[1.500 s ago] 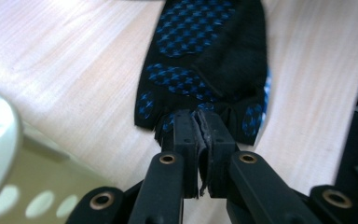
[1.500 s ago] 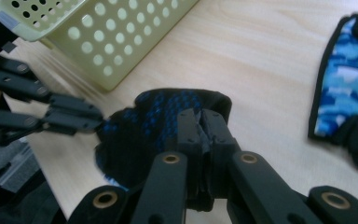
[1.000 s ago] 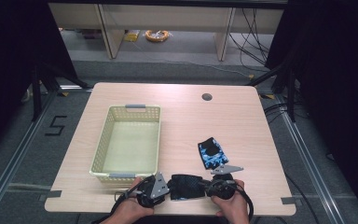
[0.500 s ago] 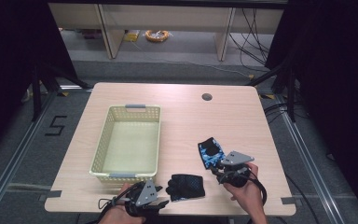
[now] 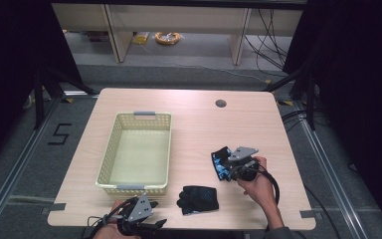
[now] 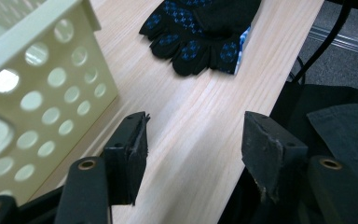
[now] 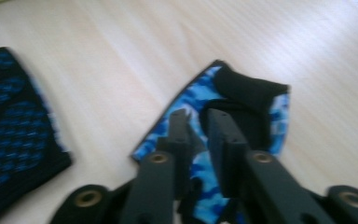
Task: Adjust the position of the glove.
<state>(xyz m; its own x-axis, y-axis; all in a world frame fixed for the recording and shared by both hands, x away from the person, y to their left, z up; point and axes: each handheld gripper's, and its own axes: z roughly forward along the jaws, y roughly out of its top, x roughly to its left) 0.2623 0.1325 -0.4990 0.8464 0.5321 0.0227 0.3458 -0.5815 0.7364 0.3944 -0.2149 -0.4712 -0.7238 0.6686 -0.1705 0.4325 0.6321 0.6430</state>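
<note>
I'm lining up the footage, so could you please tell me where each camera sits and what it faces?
High view: above the near table edge, facing forward and down; both hands, basket.
Left gripper view: on the left gripper, facing the black glove.
Right gripper view: on the right gripper, facing the blue glove.
All share the black glove.

Blue camouflage glove (image 5: 221,163): lying crumpled on the table's right half, black cuff showing, blue-and-white patterned fabric being pinched at its near edge between two black jaws.
Black glove (image 5: 197,198): lying flat near the table's front edge, fingers pointing left, palm dotted with blue grip marks, resting apart from the blue camouflage glove, touching nothing else.
</note>
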